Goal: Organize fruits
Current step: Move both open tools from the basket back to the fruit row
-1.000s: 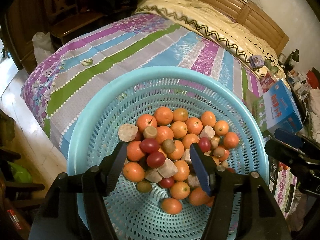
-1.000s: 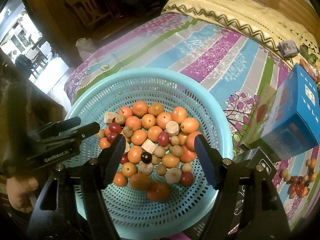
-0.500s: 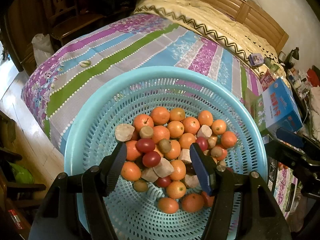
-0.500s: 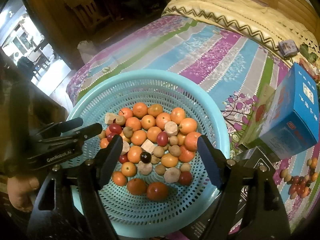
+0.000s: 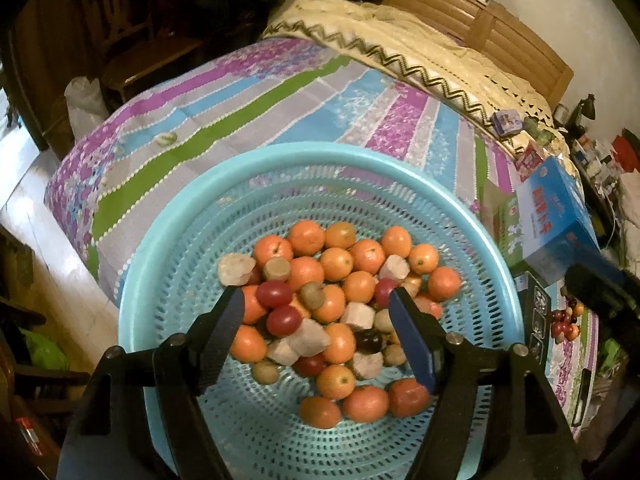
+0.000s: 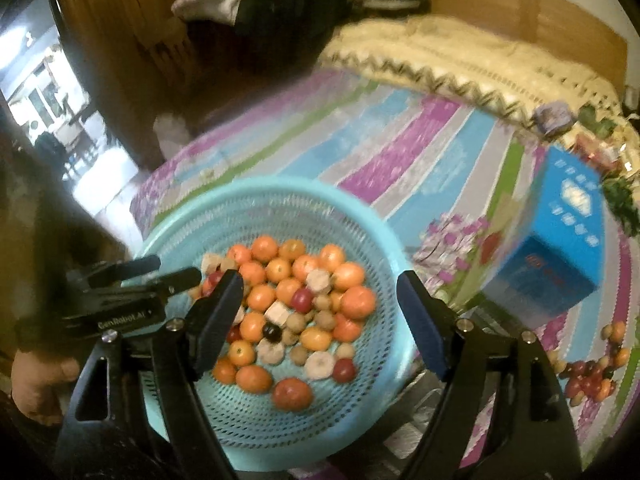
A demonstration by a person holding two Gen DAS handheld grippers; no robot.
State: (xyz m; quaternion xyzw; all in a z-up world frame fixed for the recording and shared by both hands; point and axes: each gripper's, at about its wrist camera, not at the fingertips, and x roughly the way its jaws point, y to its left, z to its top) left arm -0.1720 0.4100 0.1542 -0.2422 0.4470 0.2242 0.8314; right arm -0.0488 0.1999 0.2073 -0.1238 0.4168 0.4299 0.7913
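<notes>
Fruits [image 5: 320, 312] basket [image 5: 168, 264] on striped bedspread [image 5: 248, 120].

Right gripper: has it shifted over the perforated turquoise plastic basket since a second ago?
Yes. The right gripper has drawn up and back: in its view the perforated turquoise plastic basket looks smaller and lies further left than before, with more striped bedsheet showing.

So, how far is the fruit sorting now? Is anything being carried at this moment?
Some looks done: a small pile of fruit lies on the bedspread, outside the basket. Nothing is in hand: the left gripper is opening with nothing clamped, and the right gripper is open and empty. Most remains: the blue basket holds a mixed heap of oranges, red fruits and pale chunks.
</notes>
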